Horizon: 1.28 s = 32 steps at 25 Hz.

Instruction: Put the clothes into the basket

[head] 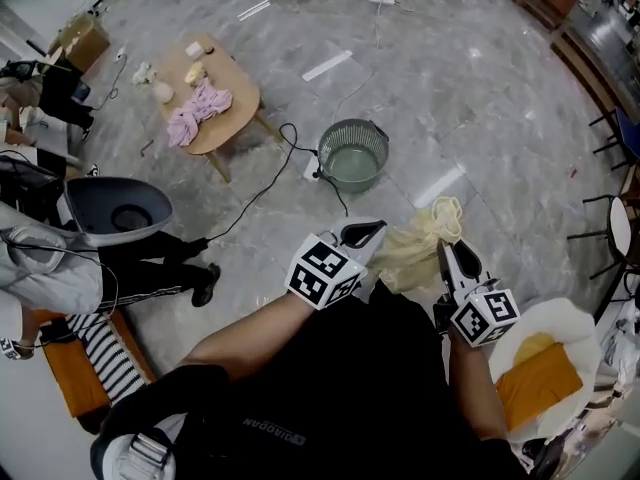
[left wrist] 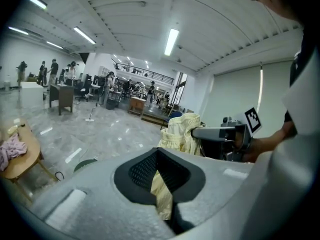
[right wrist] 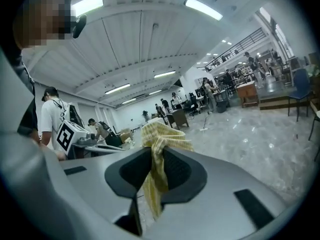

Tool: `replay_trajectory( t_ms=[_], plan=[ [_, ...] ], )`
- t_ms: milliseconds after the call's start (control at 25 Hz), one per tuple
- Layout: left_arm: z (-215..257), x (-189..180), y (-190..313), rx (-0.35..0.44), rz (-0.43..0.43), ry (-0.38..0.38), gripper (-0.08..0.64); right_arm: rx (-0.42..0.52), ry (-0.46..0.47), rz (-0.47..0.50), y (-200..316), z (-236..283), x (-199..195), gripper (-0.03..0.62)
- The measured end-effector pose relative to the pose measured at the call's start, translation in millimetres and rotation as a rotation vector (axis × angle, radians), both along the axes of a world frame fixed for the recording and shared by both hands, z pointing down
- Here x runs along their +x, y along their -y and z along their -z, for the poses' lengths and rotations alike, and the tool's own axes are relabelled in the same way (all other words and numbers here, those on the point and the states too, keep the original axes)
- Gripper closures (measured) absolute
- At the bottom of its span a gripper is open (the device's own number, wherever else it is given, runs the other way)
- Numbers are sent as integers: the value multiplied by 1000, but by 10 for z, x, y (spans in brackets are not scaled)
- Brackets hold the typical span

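Note:
A pale yellow garment [head: 418,242] hangs stretched between my two grippers above the grey marble floor. My left gripper [head: 366,233] is shut on one edge of it, and the fabric [left wrist: 162,191] runs down between its dark pads. My right gripper [head: 444,255] is shut on the other edge, where the cloth [right wrist: 156,154] bunches over its jaws. The round green basket [head: 353,154] stands on the floor beyond the grippers, a little to their left. More clothes, a pink heap [head: 197,110], lie on a low wooden table [head: 238,98] at the far left.
A black cable [head: 262,183] snakes across the floor from the basket's side. A grey domed machine [head: 116,208] and a person's legs [head: 165,268] are at the left. A white tub with orange cloth [head: 538,376] sits at the lower right, with chairs [head: 612,230] along the right edge.

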<state>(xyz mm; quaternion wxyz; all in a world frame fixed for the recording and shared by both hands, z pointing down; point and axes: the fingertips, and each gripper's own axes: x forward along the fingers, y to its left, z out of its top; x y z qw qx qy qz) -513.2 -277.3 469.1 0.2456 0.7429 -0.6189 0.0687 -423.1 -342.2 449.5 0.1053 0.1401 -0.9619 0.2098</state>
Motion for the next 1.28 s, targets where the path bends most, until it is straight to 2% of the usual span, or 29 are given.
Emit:
replay_trajectory(
  t_ms=[400,640,1000,1280],
  plan=[
    [-3,-545,641,-19,209,4,560,-9,-23,212,740,-158,-660,515],
    [-116,-802,923,-45,306,36,560,4,-44,296,1118,-335,-961,515],
    [-310,-1287,890,-93,450,46,560,-38,-113,333,1422,-809,-1312,514],
    [-550,-1570,796,-139,468,16,560,-78,-192,327,1395,-1303,-1605,515]
  ],
)
